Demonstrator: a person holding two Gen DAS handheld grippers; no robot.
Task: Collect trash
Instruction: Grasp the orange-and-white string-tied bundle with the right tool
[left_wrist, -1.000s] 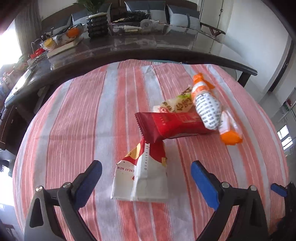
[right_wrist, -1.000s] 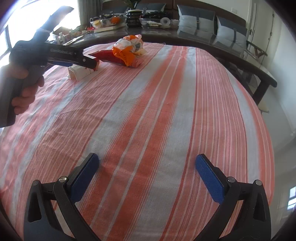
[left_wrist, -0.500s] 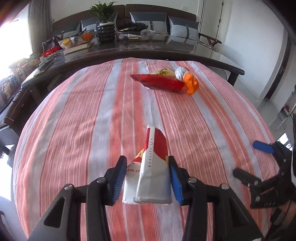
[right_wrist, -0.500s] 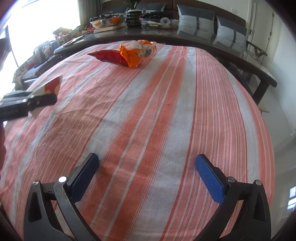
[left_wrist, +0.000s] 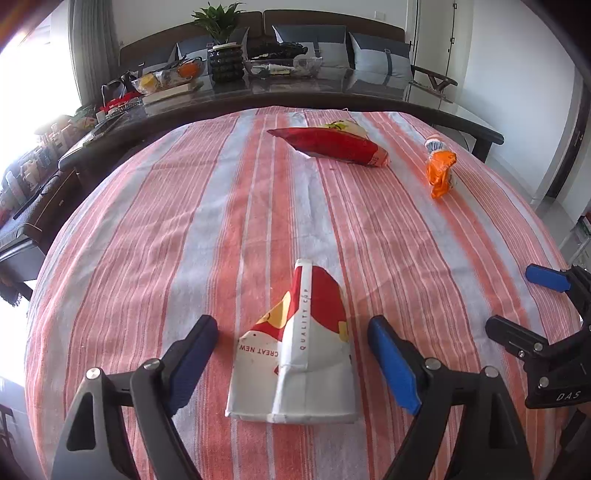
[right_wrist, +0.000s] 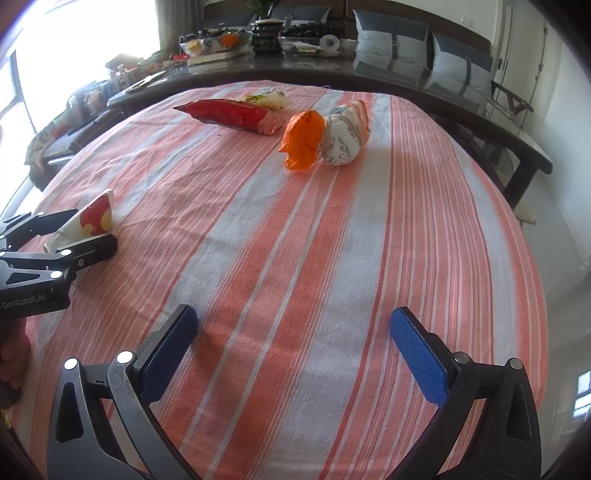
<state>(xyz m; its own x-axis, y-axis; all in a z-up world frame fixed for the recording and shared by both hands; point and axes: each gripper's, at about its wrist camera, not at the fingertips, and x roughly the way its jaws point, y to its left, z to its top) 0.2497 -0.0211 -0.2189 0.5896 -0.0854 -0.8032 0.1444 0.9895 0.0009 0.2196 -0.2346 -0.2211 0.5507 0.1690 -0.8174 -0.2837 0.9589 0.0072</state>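
A flattened white and red paper cup (left_wrist: 299, 347) lies on the striped tablecloth between the fingers of my left gripper (left_wrist: 295, 358), which is open and not touching it. It also shows in the right wrist view (right_wrist: 86, 221). A red snack wrapper (left_wrist: 328, 146) lies farther off, with a pale yellow wrapper (left_wrist: 343, 126) behind it. An orange and white wrapper (left_wrist: 439, 166) lies to the right. My right gripper (right_wrist: 295, 347) is open and empty above bare cloth; the orange and white wrapper (right_wrist: 325, 136) and the red wrapper (right_wrist: 232, 114) lie ahead of it.
The round table (left_wrist: 155, 221) has a red and grey striped cloth. Behind it a dark glass table (left_wrist: 295, 92) holds a plant pot, fruit and clutter. Sofa cushions (right_wrist: 424, 48) stand at the back. My right gripper shows at the right edge of the left wrist view (left_wrist: 543, 314).
My left gripper closed on the paper cup, carried it toward the table's near edge, then opened and let it go. The right gripper moved forward toward the other wrappers.
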